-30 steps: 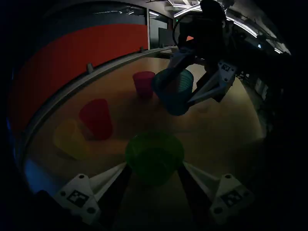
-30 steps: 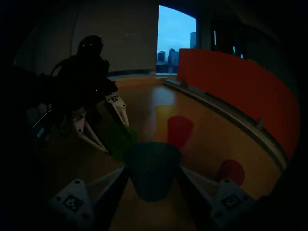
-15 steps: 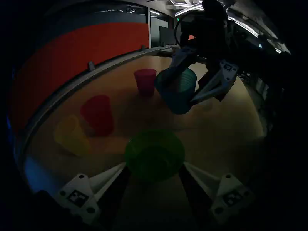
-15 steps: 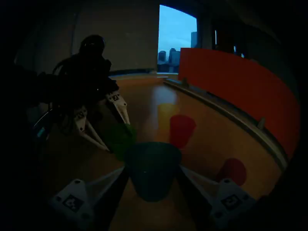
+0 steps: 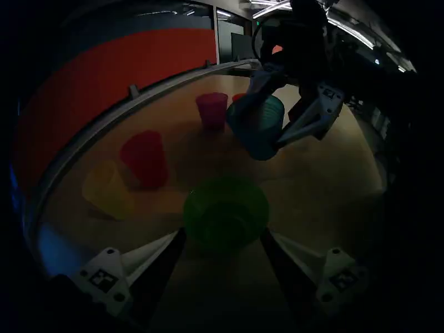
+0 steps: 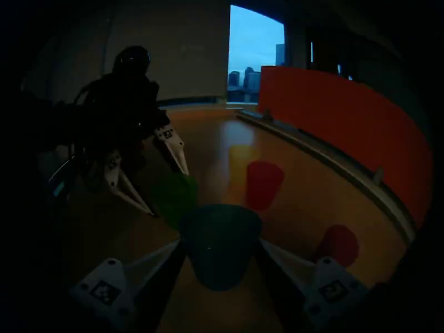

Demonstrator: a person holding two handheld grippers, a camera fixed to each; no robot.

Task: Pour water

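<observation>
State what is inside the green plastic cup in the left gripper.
Inside the green plastic cup, dim green walls show; darkness hides the bottom, so any water cannot be seen.

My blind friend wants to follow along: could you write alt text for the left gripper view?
In dim light, the left gripper holds a green plastic cup at a wooden table; farther off, the right gripper holds a tilted teal plastic cup. A yellow cup, a red cup and a pink cup stand at left.
</observation>
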